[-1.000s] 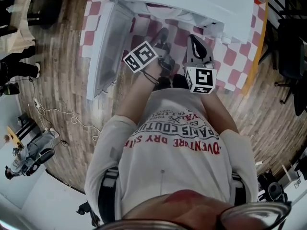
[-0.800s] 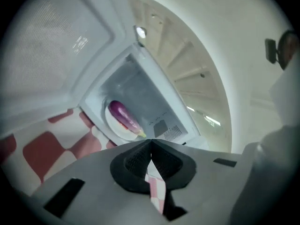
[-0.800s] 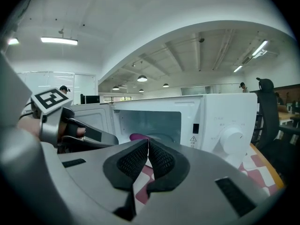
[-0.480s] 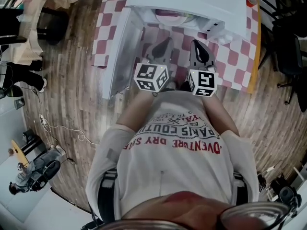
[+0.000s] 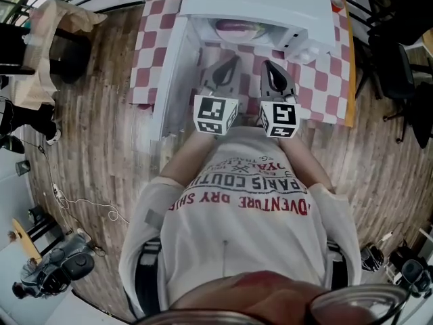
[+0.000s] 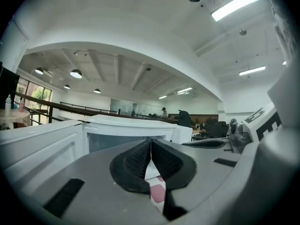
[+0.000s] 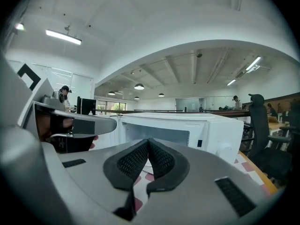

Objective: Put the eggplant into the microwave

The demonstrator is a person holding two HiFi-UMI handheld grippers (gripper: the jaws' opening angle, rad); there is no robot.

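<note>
The white microwave [image 5: 264, 2] stands on the checkered table with its door [image 5: 172, 73] swung open to the left. Inside the cavity a purplish shape, apparently the eggplant [image 5: 233, 26], lies on a pale plate. My left gripper [image 5: 230, 62] and right gripper [image 5: 269, 66] hover side by side just in front of the opening, both shut with nothing between the pads. In the left gripper view the shut left gripper [image 6: 151, 143] points level at the microwave [image 6: 131, 134]. In the right gripper view the shut right gripper [image 7: 148, 143] faces the cavity [image 7: 159, 136].
A red-and-white checkered cloth [image 5: 325, 87] covers the table, with wooden floor all around. Black office chairs [image 5: 406, 80] stand to the right. A draped chair [image 5: 54, 26] is at the far left. The microwave's knob panel [image 7: 220, 142] is right of the cavity.
Both grippers have come up in front of the microwave. The left one has rolled so its marker cube faces upward. More of the cavity and the plate shows now.
</note>
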